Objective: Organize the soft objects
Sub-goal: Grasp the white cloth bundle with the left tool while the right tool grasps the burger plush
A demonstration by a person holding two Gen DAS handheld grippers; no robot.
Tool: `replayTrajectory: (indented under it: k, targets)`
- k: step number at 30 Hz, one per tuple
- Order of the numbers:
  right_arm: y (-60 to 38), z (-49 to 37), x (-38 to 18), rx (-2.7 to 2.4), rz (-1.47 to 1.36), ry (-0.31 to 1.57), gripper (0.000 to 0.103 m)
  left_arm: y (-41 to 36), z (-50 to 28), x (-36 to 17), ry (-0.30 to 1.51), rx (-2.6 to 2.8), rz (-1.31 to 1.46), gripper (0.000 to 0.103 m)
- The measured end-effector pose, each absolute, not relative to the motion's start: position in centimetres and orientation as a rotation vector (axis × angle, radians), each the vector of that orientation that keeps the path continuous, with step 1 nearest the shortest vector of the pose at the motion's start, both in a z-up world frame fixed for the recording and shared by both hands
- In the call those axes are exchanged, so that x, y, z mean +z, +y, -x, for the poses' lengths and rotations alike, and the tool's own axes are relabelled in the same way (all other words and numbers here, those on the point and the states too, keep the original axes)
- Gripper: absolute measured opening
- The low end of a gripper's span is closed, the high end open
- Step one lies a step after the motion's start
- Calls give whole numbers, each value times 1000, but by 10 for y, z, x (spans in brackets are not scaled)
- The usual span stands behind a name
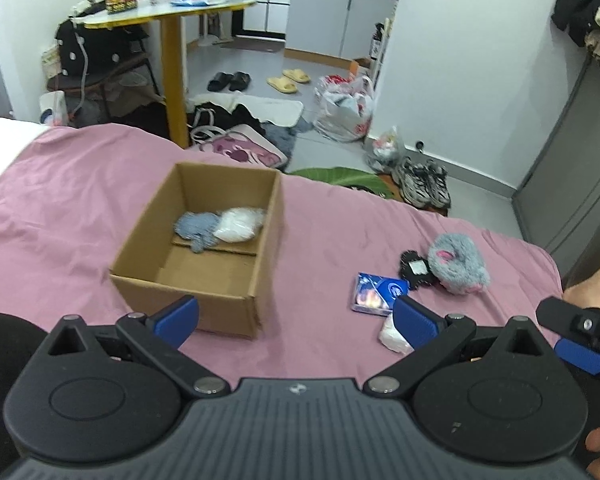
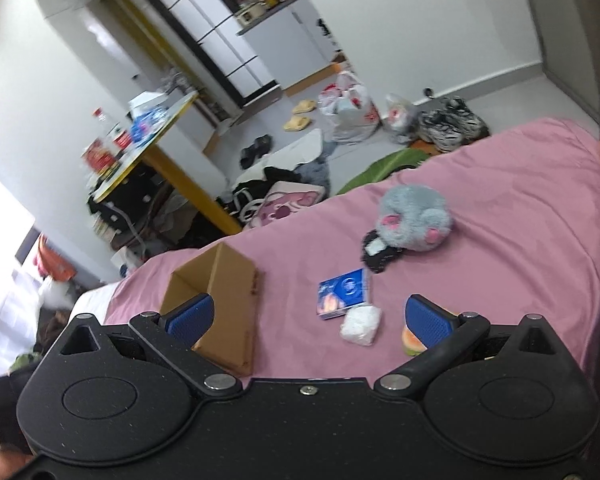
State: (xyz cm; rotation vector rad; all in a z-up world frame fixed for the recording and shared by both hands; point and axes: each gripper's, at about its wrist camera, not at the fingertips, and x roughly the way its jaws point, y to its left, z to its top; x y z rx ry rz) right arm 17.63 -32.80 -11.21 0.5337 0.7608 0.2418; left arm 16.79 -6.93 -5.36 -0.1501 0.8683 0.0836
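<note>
White walls (image 1: 460, 60) and grey floor (image 1: 332, 148) surround a pink-sheeted bed (image 1: 60, 200) beside a yellow-legged table (image 1: 172, 12).

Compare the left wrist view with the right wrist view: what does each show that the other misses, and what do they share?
Only the left wrist view looks into the cardboard box, showing a blue soft item and a white one inside. Only the right wrist view shows an orange-and-green piece by its finger. Both show the pink sheet, grey plush, blue packet and white bundle; both grippers stand open.
</note>
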Motion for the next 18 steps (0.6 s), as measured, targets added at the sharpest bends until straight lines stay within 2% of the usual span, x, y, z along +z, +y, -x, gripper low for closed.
replayTrajectory:
  k: [13,16,18]
  targets:
    - [-355,-200,-160,139,-640,859,101,-113,-200,-107,945,-7,139,99]
    - [-362,-207,-173,101,-671,887,93,-121,-209,-119,966,-16,150,95]
    - [-366,-211,-182,69,-694,907,82,-126,-216,-128,986,-20,162,90]
